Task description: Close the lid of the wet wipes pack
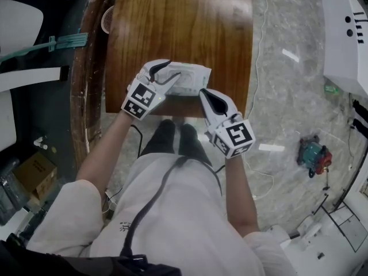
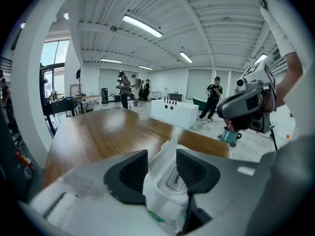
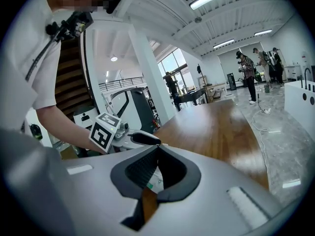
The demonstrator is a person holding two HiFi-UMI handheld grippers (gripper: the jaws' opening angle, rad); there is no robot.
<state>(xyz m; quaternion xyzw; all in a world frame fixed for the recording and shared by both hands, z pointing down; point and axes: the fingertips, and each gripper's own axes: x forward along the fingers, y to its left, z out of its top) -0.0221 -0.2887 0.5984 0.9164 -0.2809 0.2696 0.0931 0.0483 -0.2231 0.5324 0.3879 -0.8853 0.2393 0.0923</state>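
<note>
**Left gripper** [image 1: 171, 77] [image 2: 161, 152]: jaws spread wide. The wet wipes pack [image 1: 191, 76] [image 2: 162, 196] stands between the two dark ribbed pads, which lie close along its sides without clamping it. It reaches the pack from 8 o'clock in the head view.

**Right gripper** [image 1: 203, 94] [image 3: 156, 147]: jaw tips drawn together, nipping the pack's edge at its 5 o'clock corner. A sliver of white film with green print shows between the pads.

**Wet wipes pack**: soft white film pouch, oblong and crumpled, with green printing. It lies at the 6 o'clock edge of the table [image 1: 178, 22]. On its top is a rounded white lid label [image 2: 175, 179] lettered "OPEN", and a pointed white flap of sheet [image 2: 170, 144] stands up past it.

**Table**: glossy brown wood, grain running lengthwise.

**Marker cubes** [image 1: 140, 100] [image 1: 237, 138]: white, with black square patterns, one on each gripper body.
</note>
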